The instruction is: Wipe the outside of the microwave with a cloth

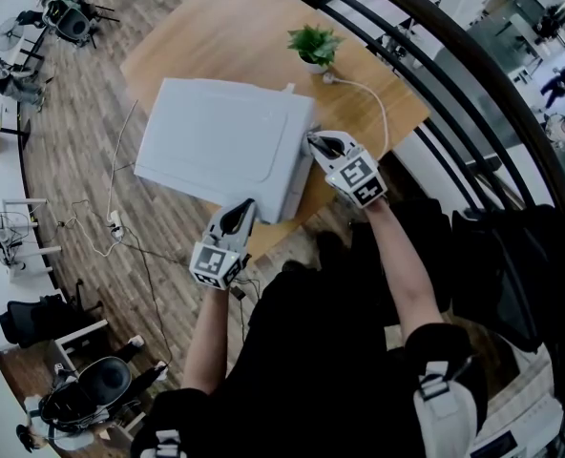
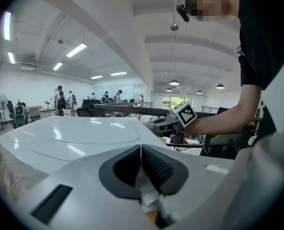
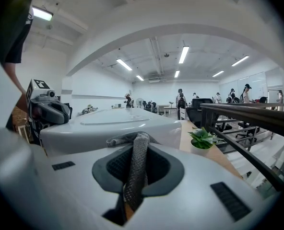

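Wiping at the near right corner of the microwave (image 1: 220, 141), by the look of it. Sitting mid-frame in the head view on the wooden surface (image 1: 216, 27), just below a small potted plant (image 1: 313, 44). Got the cloth (image 3: 136, 166) clamped between the jaws of the right gripper (image 1: 316, 141), with the free end bunched against the casing's upper edge. Holding the left gripper (image 1: 246, 206) right at the lower edge of the box, jaws pressed together on nothing, probably just steadying.

To do this bit well:
- Grip the cloth firmly.
- Press the bunched end flat onto the panel rather than dragging a thin ridge.
- Sweep in long overlapping passes parallel to the edge.
- Brace with the left to stop the box sliding toward the near rim of the surface.
- Stay clear of the white cable (image 1: 373, 103) trailing to the right of the plant.

Orientation-wise: looks wider than deep, with the long axis running left to right across the head view and dipping a bit toward the right. Can't tell the door side from here. As for the cloth, just a narrow grey strip lined up with the jaws, long axis pointing straight ahead at the microwave in the right gripper view.
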{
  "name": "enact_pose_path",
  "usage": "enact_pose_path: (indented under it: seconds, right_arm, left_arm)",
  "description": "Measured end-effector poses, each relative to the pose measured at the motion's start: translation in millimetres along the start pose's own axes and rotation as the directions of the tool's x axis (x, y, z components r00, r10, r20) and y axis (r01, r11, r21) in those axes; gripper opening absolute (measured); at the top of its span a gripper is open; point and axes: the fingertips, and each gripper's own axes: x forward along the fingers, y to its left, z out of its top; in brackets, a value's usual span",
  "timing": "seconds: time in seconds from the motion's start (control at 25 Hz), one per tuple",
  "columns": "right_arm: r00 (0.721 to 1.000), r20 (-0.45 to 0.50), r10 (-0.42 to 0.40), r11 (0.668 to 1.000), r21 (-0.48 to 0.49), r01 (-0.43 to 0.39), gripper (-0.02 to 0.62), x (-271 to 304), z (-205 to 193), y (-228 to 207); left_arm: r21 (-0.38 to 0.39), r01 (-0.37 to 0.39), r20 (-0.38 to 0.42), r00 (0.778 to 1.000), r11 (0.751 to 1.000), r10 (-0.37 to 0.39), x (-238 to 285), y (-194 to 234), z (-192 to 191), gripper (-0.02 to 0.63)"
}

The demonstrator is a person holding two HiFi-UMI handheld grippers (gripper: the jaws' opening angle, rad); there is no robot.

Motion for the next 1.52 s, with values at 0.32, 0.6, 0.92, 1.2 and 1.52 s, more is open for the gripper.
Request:
enact_pose_path:
  seconds: [0.32,0.6,0.92,1.2,1.52]
  right_arm:
    - [0.999,-0.009,-0.038,0.999,-0.001,0.038,0.032,5.2,3.2,-25.4]
    - [0.998,-0.016,-0.064,0.998,-0.003,0.064,0.032,11.0,1.6,-47.1]
    - [0.994,-0.025,-0.107,0.994,-0.002,0.107,0.032,19.2,-2.2,-74.1]
    - [0.99,-0.032,-0.14,0.99,-0.016,0.14,0.031,27.7,-9.5,-90.6]
    - [0.983,-0.119,-0.142,0.987,-0.092,0.132,0.031,27.7,-26.4,-74.8]
  left_arm:
    - [-0.002,-0.009,0.001,1.0,1.0,0.009,-0.2,0.4,2.3,0.006]
    - [-0.017,-0.011,-0.017,1.0,1.0,0.011,-0.1,0.1,-0.1,0.006]
    - [-0.017,-0.009,-0.013,1.0,1.0,0.009,-0.1,0.0,-1.8,0.006]
    - [-0.008,-0.001,-0.004,1.0,1.0,0.001,0.2,0.4,-0.4,0.005]
    - [-0.026,-0.022,-0.042,0.999,0.999,0.021,-0.7,1.1,-0.1,0.005]
